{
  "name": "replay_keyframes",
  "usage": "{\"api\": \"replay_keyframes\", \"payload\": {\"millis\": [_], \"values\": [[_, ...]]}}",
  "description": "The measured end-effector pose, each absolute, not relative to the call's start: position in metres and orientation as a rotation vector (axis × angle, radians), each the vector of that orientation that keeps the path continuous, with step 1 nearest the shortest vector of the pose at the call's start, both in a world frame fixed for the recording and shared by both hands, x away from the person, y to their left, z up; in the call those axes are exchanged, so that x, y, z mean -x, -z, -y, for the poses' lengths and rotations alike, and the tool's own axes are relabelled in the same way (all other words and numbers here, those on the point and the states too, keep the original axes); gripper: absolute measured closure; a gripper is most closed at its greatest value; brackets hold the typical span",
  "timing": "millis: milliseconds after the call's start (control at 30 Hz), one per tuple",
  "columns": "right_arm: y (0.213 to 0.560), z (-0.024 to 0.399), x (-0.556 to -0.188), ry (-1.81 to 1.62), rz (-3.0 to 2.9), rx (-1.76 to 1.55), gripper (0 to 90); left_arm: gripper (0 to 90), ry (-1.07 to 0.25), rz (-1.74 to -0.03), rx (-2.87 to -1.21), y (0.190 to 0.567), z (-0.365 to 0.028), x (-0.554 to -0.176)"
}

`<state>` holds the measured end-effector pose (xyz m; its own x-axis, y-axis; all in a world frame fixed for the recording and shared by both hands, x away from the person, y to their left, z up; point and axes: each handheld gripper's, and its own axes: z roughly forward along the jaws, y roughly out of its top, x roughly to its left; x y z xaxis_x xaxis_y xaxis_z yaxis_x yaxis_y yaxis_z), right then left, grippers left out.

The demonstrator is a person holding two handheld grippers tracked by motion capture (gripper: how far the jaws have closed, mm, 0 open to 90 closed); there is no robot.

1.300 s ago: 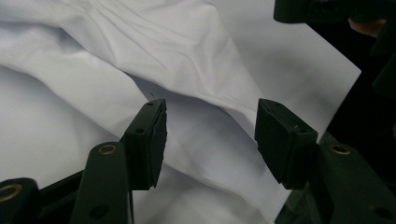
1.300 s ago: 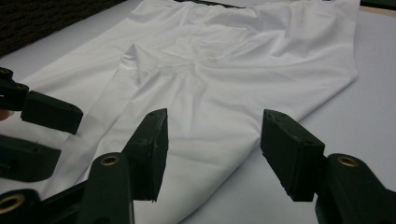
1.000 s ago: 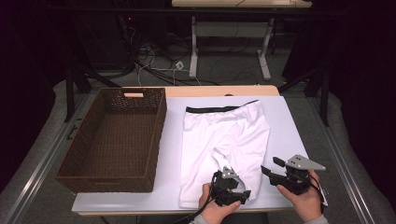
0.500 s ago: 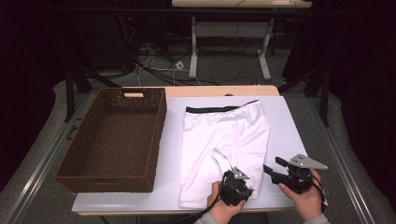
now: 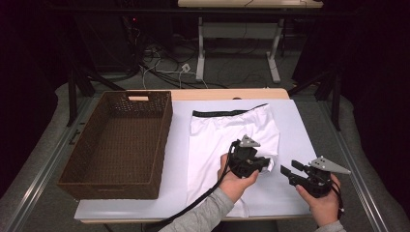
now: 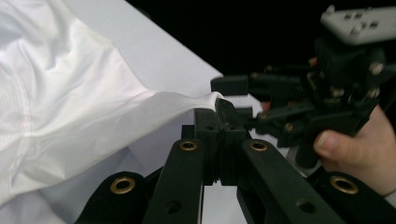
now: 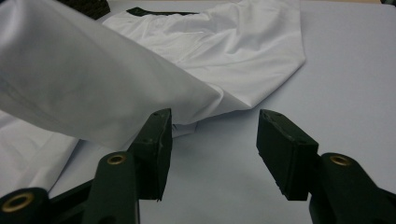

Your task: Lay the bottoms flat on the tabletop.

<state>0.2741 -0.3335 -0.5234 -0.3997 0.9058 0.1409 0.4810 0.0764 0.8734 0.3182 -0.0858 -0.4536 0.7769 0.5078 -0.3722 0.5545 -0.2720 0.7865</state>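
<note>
A brown wicker basket [image 5: 116, 140] sits left of the white shorts [image 5: 227, 135] spread on the white worktop [image 5: 300, 125]. The left tongs [image 5: 263, 164] are clamped on a lifted corner of the shorts. Right of the shorts, the right tongs [image 5: 286, 170] have been closing, half apart, gripping nothing.

shorts [image 5: 227, 140] lower hem hidden under forearm [image 5: 203, 215], basket [image 5: 118, 140] contents unclear
</note>
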Motion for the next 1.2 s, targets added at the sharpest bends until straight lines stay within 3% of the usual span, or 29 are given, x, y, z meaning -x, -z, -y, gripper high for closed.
{"api": "replay_keyframes", "payload": {"millis": [233,367,933,1200], "values": [[0.523,0.338,-0.275,-1.281,-1.901,-1.391,47.3,90.0,0.082,-0.795,-1.871,0.442,0.089,-0.326],[0.523,0.34,-0.276,-1.294,-1.892,-1.405,47.9,90.0,0.034,-0.82,-1.864,0.442,0.082,-0.333],[0.543,0.292,-0.282,-1.199,-2.179,-1.332,53.5,90.0,-0.063,-1.078,-1.843,0.494,0.002,-0.348],[0.553,0.272,-0.282,-1.154,-2.293,-1.283,53.5,90.0,-0.062,-1.099,-1.859,0.51,-0.005,-0.344]]}}
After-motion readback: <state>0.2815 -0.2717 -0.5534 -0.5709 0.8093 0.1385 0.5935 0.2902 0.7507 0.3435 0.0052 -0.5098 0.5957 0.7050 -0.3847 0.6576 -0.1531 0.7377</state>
